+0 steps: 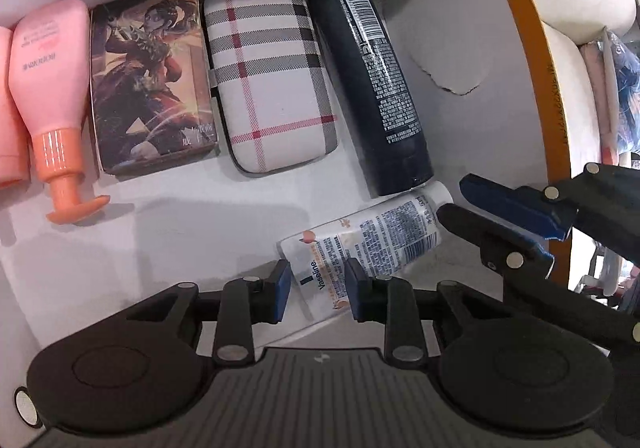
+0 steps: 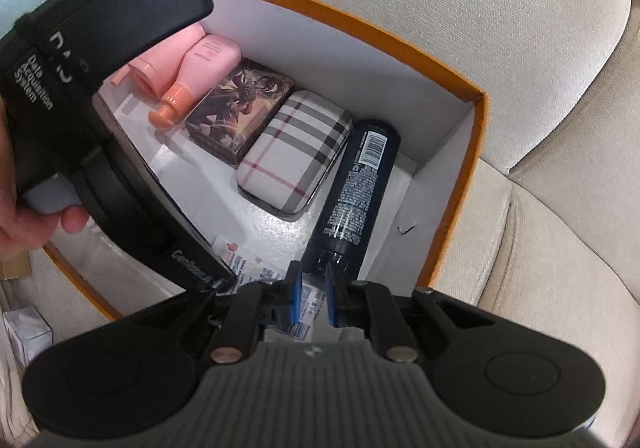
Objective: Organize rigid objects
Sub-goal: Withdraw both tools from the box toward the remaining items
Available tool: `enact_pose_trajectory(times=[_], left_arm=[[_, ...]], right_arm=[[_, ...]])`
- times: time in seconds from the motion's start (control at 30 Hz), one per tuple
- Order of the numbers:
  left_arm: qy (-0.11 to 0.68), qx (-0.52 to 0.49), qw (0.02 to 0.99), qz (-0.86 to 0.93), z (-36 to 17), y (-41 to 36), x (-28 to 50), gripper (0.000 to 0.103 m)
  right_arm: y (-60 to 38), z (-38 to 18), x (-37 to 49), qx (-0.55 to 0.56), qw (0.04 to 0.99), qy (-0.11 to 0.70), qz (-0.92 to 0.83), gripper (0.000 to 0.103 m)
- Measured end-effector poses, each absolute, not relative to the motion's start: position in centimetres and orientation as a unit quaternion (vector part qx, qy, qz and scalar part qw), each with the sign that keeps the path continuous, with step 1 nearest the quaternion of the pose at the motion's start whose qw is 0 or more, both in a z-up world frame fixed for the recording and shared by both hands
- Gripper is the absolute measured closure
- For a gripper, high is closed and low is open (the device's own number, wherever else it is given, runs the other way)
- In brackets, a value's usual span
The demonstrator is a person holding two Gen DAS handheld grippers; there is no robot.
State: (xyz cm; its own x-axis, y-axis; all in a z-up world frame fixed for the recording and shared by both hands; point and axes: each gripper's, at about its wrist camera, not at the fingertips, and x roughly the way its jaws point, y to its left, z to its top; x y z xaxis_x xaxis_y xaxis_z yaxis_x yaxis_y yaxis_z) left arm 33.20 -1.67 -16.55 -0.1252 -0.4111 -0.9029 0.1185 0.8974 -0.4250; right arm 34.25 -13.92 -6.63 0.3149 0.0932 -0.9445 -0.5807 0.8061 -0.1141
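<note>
Jaws of the left gripper (image 1: 317, 290) stand apart, one blue pad on each side of the crimped end of a white lotion tube (image 1: 362, 244); the pads look close to the tube, but contact cannot be confirmed. Jaws of the right gripper (image 2: 313, 294) stand narrowly apart over the cap end of the same tube (image 2: 256, 264), with printed label visible in the gap; whether they pinch it cannot be told from either view. The tube lies flat and slanted on the white floor of an orange-rimmed box (image 2: 478, 151), its cap end just beside the lower end of a dark bottle (image 1: 370, 87). In the left wrist view the right gripper (image 1: 492, 203) enters from the right edge, its blue-padded fingers (image 1: 516, 203) reaching toward the tube's cap. Along the far wall the contents lie side by side in a row: a pink pump bottle (image 1: 50, 87), a picture-printed card box (image 1: 154, 79), a plaid case (image 1: 268, 75) and the dark bottle, label and barcode facing up. A second pink container (image 1: 8, 111) shows partly at the left edge. The box rests on a beige cushioned seat (image 2: 520, 47). A hand (image 2: 24, 215) grips the left gripper's black body (image 2: 100, 47) in the right wrist view.
</note>
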Motion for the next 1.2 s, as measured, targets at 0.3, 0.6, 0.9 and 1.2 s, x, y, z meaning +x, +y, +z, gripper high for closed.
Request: enact_pose_trajectory(times=[0.3,0.6,0.9,1.2], left_arm=[[0.649,-0.05,0.734,-0.195,-13.3,-1.2,29.6,0.071],[0.524,-0.066,0.824,-0.204,-5.6,1.4,28.9,0.071],[0.466,-0.105,0.854,-0.208,-0.7,4.0,21.1,0.071],[0.51,-0.1,0.84,-0.159,-2.8,6.7,15.4,0.071]], right_arm=[[-14.5,-6.0,33.6,-0.216,0.789,0.534,0.212,0.091],[-15.7,-2.7,30.6,-0.164,0.841,0.48,0.187,0.09],[-16.8,-1.1,23.8,-0.071,0.879,0.435,0.184,0.081],[-16.4,-4.7,17.4,0.031,0.865,0.471,0.171,0.081]])
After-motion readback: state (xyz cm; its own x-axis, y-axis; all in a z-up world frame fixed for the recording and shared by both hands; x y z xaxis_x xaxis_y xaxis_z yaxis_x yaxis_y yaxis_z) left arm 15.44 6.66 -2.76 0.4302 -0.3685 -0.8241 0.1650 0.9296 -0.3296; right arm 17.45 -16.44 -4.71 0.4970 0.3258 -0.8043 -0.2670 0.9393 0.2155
